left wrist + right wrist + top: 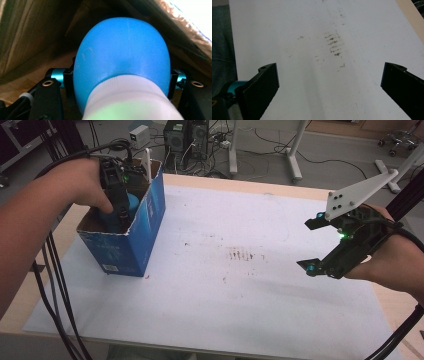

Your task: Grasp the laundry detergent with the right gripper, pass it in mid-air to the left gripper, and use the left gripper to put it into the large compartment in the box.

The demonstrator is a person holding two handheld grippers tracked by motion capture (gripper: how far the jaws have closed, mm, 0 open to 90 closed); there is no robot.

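The jaws of the left gripper (118,200) clamp a rounded blue-and-white plastic object (120,65) inside the open blue cardboard box (131,237) on the desk, while the right gripper (325,245) hovers wide and empty, so whether it is going in or coming out I cannot tell.

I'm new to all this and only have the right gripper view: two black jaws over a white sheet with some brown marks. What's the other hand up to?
Observer: The left gripper is reaching down into a blue cardboard box at the table's left side.
Operator: Is it holding anything in there?
Observer: Yes. In the left gripper view its jaws are closed on both sides of a blue rounded object with a white part nearest the camera.
Operator: And my gripper?
Observer: From above, the right gripper hangs open above the white sheet, grasping nothing.
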